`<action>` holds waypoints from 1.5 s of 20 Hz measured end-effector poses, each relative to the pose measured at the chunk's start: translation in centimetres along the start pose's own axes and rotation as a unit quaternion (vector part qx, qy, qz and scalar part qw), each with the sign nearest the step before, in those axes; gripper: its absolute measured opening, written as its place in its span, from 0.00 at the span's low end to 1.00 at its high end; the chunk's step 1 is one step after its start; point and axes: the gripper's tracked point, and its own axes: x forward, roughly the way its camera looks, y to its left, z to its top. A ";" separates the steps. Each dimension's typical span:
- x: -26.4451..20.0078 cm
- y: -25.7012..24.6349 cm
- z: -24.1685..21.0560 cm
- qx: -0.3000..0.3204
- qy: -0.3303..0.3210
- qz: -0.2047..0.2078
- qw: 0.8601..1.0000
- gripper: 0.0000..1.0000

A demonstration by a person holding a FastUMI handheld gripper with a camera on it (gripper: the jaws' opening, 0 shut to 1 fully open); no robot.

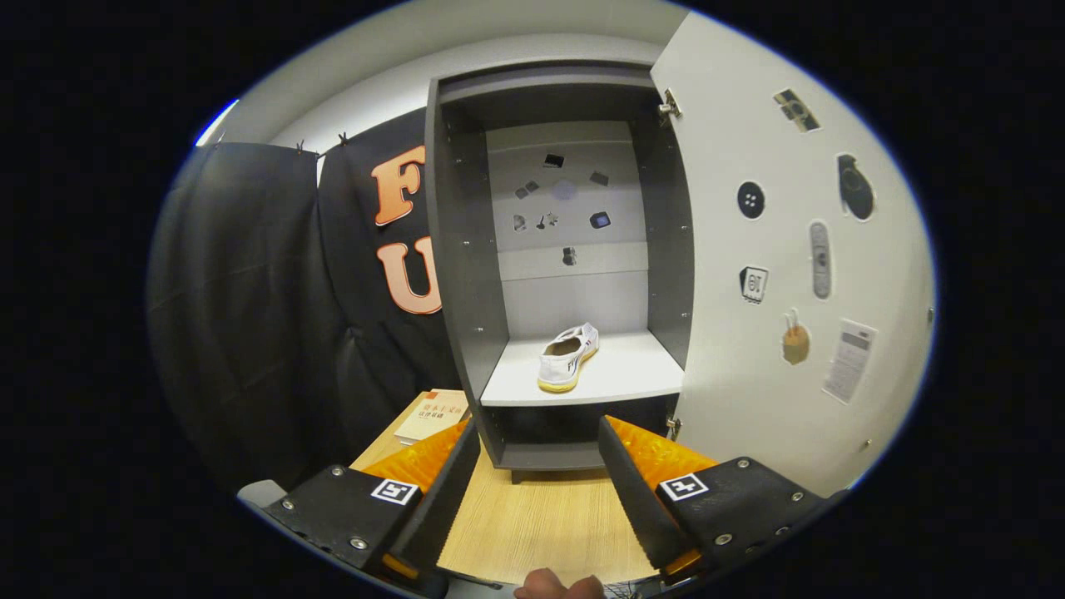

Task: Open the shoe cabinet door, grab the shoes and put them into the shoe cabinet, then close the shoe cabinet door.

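The grey shoe cabinet [466, 249] stands ahead on the wooden table [541, 516]. Its white door [782, 249] is swung wide open to the right, with several stickers on its inner face. A white shoe with a yellow sole [568, 358] lies on the cabinet's white shelf [632, 374], heel toward me. My gripper [539, 433] is open, its fingers held apart just in front of the cabinet's base, with nothing between them. The shoe lies beyond the fingertips.
A book [433, 414] lies on the table left of the cabinet. Black cloth [250, 308] hangs along the left side. Small stickers dot the cabinet's back panel [566, 208]. A person's fingertip [557, 586] shows near the table's front edge.
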 end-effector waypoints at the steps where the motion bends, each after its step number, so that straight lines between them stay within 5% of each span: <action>1: -1.3 0.0 0.2 0.002 -0.006 0.001 1.000 0.90; 16: -16.4 -5.6 2.1 0.020 -0.051 0.055 0.997 0.90; 30: -17.2 -24.1 3.0 0.060 -0.071 -0.017 0.996 0.93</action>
